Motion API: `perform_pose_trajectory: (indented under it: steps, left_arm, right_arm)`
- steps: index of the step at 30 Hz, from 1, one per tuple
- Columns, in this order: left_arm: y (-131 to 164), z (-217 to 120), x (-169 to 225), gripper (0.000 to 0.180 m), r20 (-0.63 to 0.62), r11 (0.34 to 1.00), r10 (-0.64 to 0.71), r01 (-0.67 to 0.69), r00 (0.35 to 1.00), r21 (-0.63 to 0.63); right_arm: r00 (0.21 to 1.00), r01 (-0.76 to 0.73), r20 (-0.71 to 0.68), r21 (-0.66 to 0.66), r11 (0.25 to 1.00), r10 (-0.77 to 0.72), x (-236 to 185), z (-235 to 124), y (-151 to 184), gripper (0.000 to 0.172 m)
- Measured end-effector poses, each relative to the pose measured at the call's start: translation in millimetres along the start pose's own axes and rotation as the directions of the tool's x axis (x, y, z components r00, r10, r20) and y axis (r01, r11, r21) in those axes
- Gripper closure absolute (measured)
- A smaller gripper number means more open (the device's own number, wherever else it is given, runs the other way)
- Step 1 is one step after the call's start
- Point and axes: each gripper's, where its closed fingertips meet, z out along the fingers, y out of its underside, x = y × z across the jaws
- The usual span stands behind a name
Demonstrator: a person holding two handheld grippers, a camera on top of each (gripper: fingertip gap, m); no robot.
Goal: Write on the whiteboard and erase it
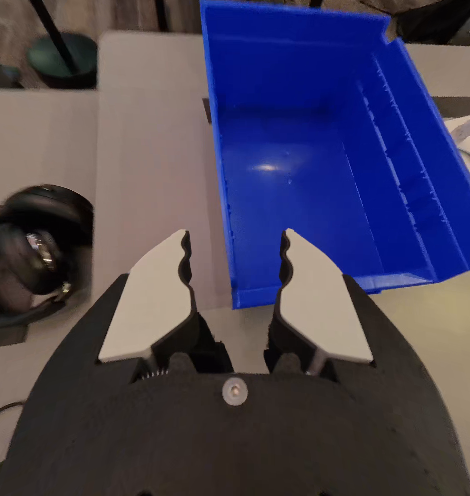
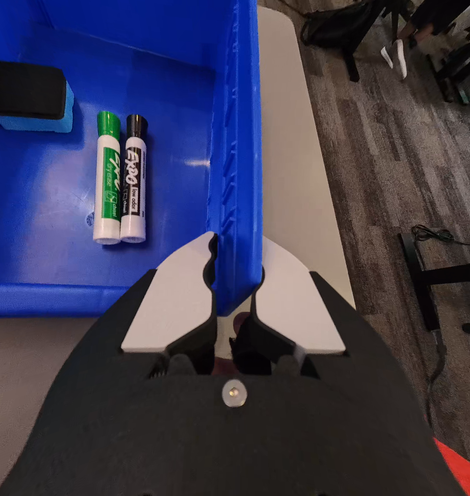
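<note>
Left gripper (image 1: 235, 236): fingers spread wide, nothing between the black wavy pads; it hangs over the near-left corner of the blue bin, one fingertip above the table, the other above the bin floor.
Right gripper (image 2: 238, 257): jaws closed on the right side wall of the blue bin near its near-right corner; the left pad (image 2: 212, 257) lies inside the bin against the wall's inner face, the right finger sits outside against the rim, its tip partly hidden behind the wall.
Blue bin (image 2: 236, 161): open-topped plastic tub on the pale table, ribbed along the top of its right wall; the part of its floor seen from the left wrist is bare and shiny.
Green marker (image 2: 107, 177): lying on the bin floor, cap pointing to the far wall, right of the eraser.
Black marker (image 2: 134, 179): lying parallel to the green marker, touching its right side, cap likewise to the far wall.
Eraser (image 2: 27, 94): block with black felt upward and a light blue body, resting near the left edge of the right wrist view, farther back than the markers.
Whiteboard: cannot tell where it is.
Table (image 1: 148, 161): pale grey top; the bin stands close to its right edge, beyond which is grey carpet (image 2: 403, 188).
Black headset (image 1: 32, 249): blurred dark object on the table left of the bin, well apart from it.
</note>
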Motion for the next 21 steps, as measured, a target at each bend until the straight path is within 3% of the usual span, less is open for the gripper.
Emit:
perform_pose_trajectory:
  steps: [2,4,7,11,21]
  left_arm:
    - [12,20,7,0.119,-0.092,0.996,-0.063,0.057,0.994,-0.072]
    - [20,36,14,0.133,-0.154,0.989,-0.103,0.085,0.983,-0.117]
    - [28,54,7,0.160,-0.104,0.988,-0.069,0.054,0.992,-0.144]
    - [27,59,0,0.176,-0.071,0.987,-0.039,0.027,0.997,-0.156]
    - [33,38,15,0.175,-0.092,0.990,-0.007,-0.006,0.996,-0.141]
  right_arm:
    - [1.000,-0.010,0.004,0.014,1.000,0.010,-1,1,-1,0.149]
    - [1.000,-0.013,0.027,0.024,1.000,0.013,-5,0,-3,0.154]
    - [0.992,-0.070,0.110,0.038,0.997,0.066,-16,-3,-5,0.165]
    - [0.990,-0.053,0.134,0.027,0.998,0.049,-23,-7,-5,0.166]
    - [0.983,-0.084,0.163,-0.046,0.995,0.090,-37,-37,10,0.168]
